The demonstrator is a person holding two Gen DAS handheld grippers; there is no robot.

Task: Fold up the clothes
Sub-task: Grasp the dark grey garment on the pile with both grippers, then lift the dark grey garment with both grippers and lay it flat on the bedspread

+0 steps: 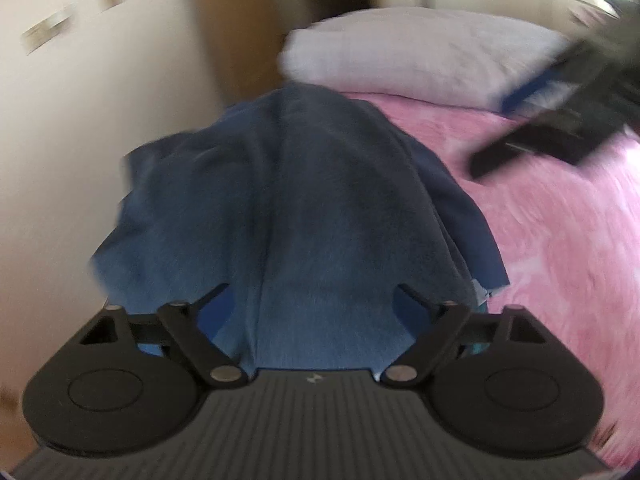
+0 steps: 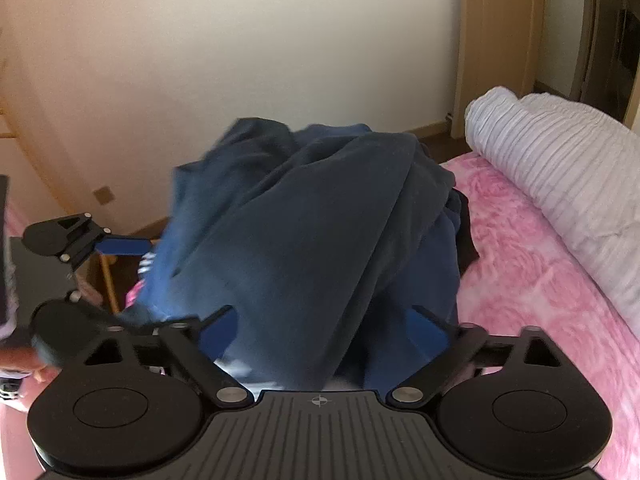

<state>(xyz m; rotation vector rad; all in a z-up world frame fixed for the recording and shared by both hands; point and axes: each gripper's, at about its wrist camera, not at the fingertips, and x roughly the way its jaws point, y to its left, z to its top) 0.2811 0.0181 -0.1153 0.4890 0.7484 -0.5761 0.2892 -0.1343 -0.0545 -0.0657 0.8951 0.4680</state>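
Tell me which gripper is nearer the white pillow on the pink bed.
Right. The right gripper sits over the blue garment with the white pillow just to its right; the left gripper is on the garment's far side, farther from the pillow.

Both wrist views close above blue garment (image 1: 304, 208) (image 2: 320, 220), angled down across pink bed (image 1: 560, 240) (image 2: 540, 280); shared: garment, bed.
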